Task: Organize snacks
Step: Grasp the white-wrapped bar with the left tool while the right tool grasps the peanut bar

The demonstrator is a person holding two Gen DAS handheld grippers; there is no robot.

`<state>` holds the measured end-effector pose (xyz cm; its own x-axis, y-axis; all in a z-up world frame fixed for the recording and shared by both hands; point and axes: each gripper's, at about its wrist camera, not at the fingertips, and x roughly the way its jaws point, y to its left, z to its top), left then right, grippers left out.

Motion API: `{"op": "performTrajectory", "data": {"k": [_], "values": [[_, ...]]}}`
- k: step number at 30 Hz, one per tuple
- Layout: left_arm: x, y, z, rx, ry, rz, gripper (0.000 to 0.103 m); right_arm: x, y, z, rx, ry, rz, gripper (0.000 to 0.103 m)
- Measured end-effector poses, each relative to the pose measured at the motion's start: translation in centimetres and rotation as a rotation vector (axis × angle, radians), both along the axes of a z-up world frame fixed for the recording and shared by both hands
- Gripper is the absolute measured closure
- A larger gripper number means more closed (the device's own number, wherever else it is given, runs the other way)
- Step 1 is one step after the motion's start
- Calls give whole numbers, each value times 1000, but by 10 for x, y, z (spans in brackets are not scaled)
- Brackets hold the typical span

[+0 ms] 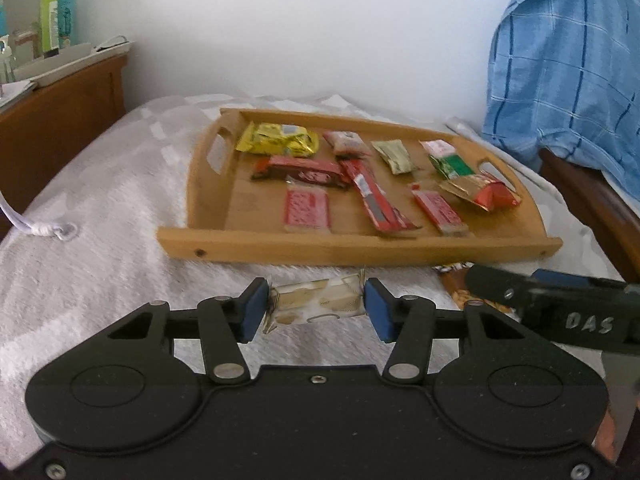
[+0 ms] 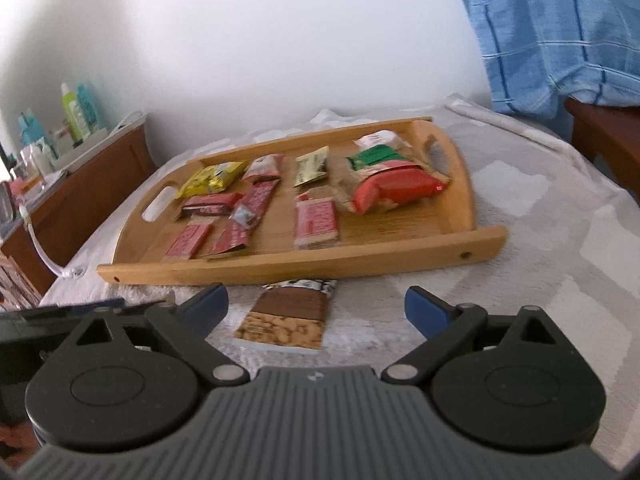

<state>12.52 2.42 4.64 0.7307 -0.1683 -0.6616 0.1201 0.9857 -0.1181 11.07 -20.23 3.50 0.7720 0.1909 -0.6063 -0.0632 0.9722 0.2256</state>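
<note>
Pale snack bar [image 1: 316, 303] (pinched endwise) near wooden tray [image 1: 360, 250] front rim.

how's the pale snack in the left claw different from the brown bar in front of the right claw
The pale snack sits crosswise between the left claw's blue pads, which touch its crimped ends; the brown bar lies lengthwise between the right claw's wide-open fingers, untouched. The pale snack's wrapper is cream and see-through; the brown bar's is chocolate brown with nuts pictured. Both lie outside the wooden tray, on the white blanket.
</note>
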Motion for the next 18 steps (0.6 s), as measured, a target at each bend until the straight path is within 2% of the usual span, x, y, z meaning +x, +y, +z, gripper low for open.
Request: {"op": "performTrajectory", "data": {"k": [7, 10, 11, 18], "values": [[5, 8, 0, 10, 4, 26, 52, 15, 23, -10, -15, 20, 5, 19], [6, 10, -1, 8, 9, 30, 52, 22, 30, -15, -36, 36, -26, 32], [6, 9, -1, 10, 10, 29, 52, 23, 31, -16, -44, 39, -39, 39], [7, 5, -3, 18, 12, 20, 52, 23, 29, -15, -67, 41, -66, 53]]}}
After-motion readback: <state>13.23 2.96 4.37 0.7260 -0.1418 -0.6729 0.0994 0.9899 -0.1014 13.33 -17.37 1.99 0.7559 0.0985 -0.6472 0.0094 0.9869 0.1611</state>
